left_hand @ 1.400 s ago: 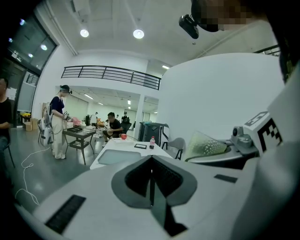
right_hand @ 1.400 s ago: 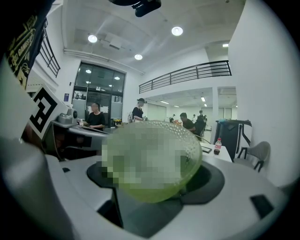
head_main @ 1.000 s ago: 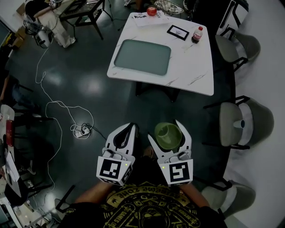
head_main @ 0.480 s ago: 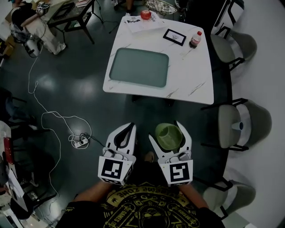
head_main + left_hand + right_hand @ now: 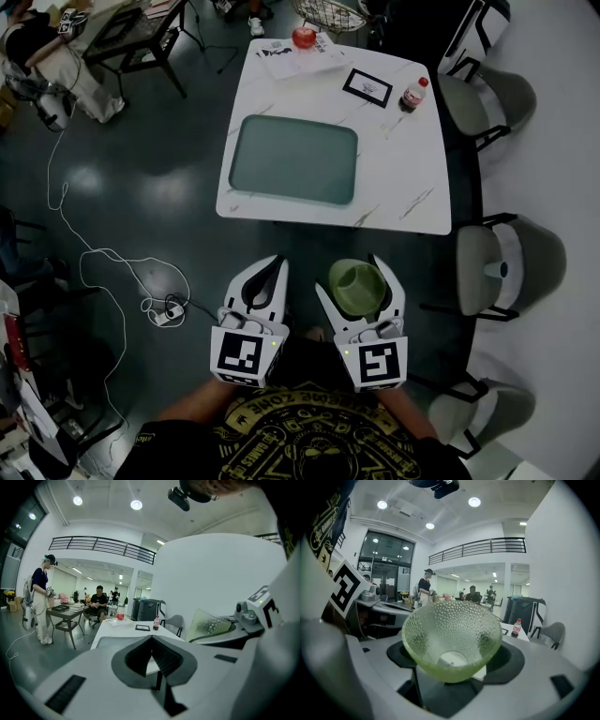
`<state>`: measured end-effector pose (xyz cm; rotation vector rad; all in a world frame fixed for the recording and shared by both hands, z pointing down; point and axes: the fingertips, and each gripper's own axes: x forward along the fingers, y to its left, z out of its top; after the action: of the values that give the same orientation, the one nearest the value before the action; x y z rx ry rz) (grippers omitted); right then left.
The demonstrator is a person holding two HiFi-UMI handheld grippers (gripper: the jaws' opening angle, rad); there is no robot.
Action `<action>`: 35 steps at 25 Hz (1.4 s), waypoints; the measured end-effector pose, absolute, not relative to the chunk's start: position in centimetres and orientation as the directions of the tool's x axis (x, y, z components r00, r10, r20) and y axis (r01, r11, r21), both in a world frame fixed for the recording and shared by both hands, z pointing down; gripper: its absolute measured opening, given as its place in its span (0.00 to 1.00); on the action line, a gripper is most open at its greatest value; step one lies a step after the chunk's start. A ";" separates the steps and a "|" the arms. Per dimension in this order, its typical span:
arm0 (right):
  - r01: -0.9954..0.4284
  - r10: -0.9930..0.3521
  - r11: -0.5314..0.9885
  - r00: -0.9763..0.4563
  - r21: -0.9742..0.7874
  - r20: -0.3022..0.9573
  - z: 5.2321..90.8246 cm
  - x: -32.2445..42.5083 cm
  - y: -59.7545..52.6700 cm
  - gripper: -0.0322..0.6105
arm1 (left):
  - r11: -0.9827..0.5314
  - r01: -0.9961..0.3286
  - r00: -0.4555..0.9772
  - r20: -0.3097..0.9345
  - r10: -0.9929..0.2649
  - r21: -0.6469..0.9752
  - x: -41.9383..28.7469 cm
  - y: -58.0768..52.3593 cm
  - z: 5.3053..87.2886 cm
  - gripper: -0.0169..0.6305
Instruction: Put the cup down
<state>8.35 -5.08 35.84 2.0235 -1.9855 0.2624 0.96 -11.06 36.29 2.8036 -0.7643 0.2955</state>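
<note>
A green dimpled glass cup [image 5: 356, 286] sits upright between the jaws of my right gripper [image 5: 349, 274], which is shut on it over the dark floor, short of the white marble table [image 5: 412, 178]. In the right gripper view the cup [image 5: 452, 639] fills the space between the pads of the right gripper [image 5: 452, 663]. My left gripper [image 5: 277, 263] hangs beside it, shut and holding nothing. In the left gripper view the left gripper [image 5: 151, 638] has its tips touching, and the cup [image 5: 208, 625] shows at the right.
On the table lie a grey-green tray [image 5: 294, 159], a cola bottle [image 5: 411, 96], a black-framed card [image 5: 367, 86], papers and a red apple [image 5: 303, 37]. Grey chairs [image 5: 497, 267] stand at the right. A cable and power strip [image 5: 159, 309] lie on the floor at the left.
Both grippers, with the cup still held in the right one, have moved forward toward the table, which now lies lower in the head view. The jaws have not changed.
</note>
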 end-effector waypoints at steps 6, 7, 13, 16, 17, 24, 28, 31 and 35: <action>-0.994 -0.941 -0.017 0.051 0.105 0.334 35.5 8.3 -7.9 0.64 | -0.851 -0.494 0.859 0.249 -0.447 0.175 0.8 -13.7 36.3 0.04; -0.994 -0.942 -0.019 0.054 0.108 0.331 35.3 8.3 -8.4 0.64 | -0.853 -0.491 0.862 0.243 -0.445 0.178 0.8 -14.1 36.2 0.04; -0.991 -0.948 -0.023 0.063 0.129 0.312 34.0 8.0 -10.6 0.64 | -0.853 -0.492 0.866 0.202 -0.458 0.174 0.2 -16.6 34.8 0.04; -0.991 -0.948 -0.022 0.063 0.132 0.313 33.8 8.1 -11.4 0.64 | -0.848 -0.501 0.862 0.194 -0.469 0.176 -0.2 -17.2 34.4 0.04; -0.991 -0.948 -0.022 0.063 0.132 0.313 33.7 8.2 -11.6 0.64 | -0.846 -0.503 0.861 0.192 -0.472 0.177 -0.4 -17.4 34.3 0.04; -0.991 -0.950 0.032 0.012 0.133 0.312 34.2 8.4 -14.2 0.64 | -0.818 -0.546 0.834 0.209 -0.511 0.180 -0.6 -19.2 35.1 0.04; -0.991 -0.947 0.061 -0.019 0.122 0.321 35.3 9.3 -16.0 0.64 | -0.796 -0.577 0.813 0.212 -0.542 0.180 0.1 -20.8 35.3 0.04; -0.987 -0.942 0.098 -0.050 0.130 0.332 35.8 10.0 -17.6 0.64 | -0.779 -0.606 0.790 0.230 -0.568 0.161 0.8 -22.2 35.9 0.04; -0.982 -0.934 0.141 -0.090 0.126 0.346 36.8 11.4 -19.8 0.64 | -0.748 -0.646 0.758 0.253 -0.602 0.154 2.1 -24.3 36.9 0.04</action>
<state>11.38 -19.77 36.82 1.8472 -2.0833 0.1956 2.09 -24.34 36.93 2.7229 -0.9816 0.2746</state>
